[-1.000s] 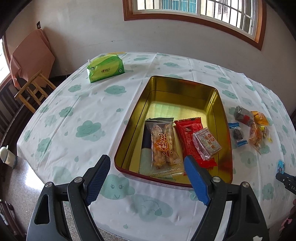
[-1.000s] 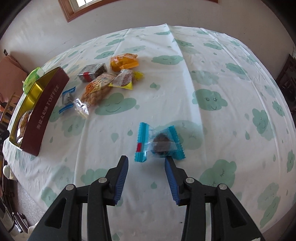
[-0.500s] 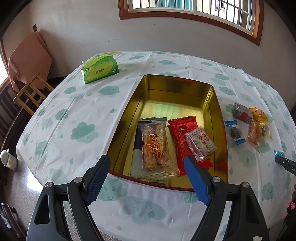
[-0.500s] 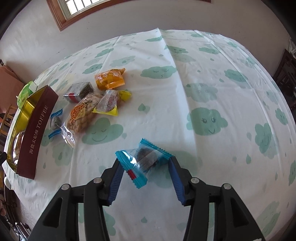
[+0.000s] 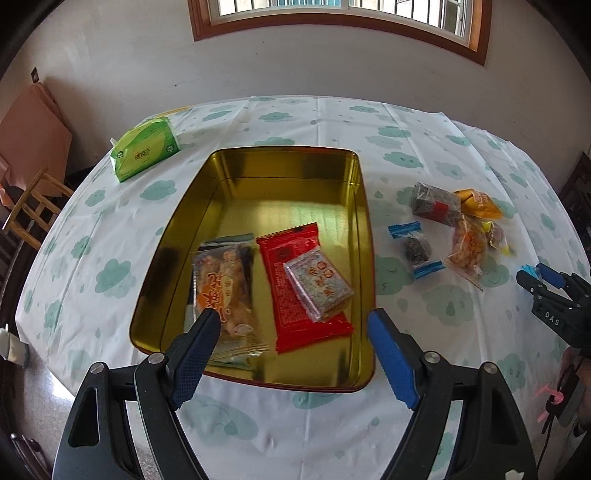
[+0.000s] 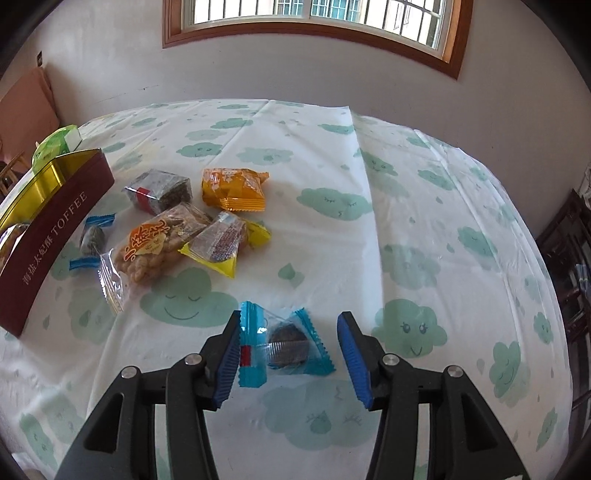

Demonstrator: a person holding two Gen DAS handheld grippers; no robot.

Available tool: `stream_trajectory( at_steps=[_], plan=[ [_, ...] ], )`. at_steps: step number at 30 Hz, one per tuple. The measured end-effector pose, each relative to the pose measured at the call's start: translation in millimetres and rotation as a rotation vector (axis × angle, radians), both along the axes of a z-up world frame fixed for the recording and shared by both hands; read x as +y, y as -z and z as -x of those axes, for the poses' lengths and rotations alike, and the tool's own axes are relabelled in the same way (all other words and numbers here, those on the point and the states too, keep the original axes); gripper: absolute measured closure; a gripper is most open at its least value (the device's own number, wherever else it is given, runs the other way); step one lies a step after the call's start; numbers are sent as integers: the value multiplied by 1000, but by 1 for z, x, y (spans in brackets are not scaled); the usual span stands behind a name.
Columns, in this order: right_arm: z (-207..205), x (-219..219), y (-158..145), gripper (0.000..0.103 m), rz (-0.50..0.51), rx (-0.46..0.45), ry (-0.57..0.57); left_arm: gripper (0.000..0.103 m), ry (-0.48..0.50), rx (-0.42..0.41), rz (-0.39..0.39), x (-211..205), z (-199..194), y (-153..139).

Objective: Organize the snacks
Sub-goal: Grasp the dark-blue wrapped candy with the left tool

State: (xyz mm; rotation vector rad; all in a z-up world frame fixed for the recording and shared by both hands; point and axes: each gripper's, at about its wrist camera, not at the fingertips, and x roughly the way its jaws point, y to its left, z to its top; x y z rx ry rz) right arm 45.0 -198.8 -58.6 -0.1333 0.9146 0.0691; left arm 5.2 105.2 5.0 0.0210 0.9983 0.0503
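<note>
While open, right tongs straddle blue-wrapped candy.

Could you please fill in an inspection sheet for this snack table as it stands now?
Surface: white tablecloth with green clouds, creased.
Job's things: open gold rectangular tin holds a red foil packet, a small clear packet lying on it, and a clear fried-snack packet. Five wrapped snacks lie loose beside the tin, among them an orange packet.
Clutter: green tissue pack beyond the tin.
Grippers: left gripper open, empty, over the tin's near edge. Right gripper open, blue-wrapped candy between the jaws, against one pad only.
Cables: thin dark cord hangs at the left view's right edge.
Surroundings: wood-framed window, wooden chair.
</note>
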Motion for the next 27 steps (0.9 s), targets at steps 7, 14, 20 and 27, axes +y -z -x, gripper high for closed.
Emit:
stream_trajectory(
  at_steps=[7,14,20,27],
  plan=[
    [0,-12,3,71,-43,-13,-4,24,67,14,15,-36,-11,2],
    [-14,-31,4,71,-48,-34,38,24,109,43,76,-62,-31,3],
    [-21,-42,5,71,-80,-37,52,29,98,84,126,-77,-54,7],
    [-22,-44,6,69,-99,-36,49,49,63,165,218,-87,-87,17]
  ],
)
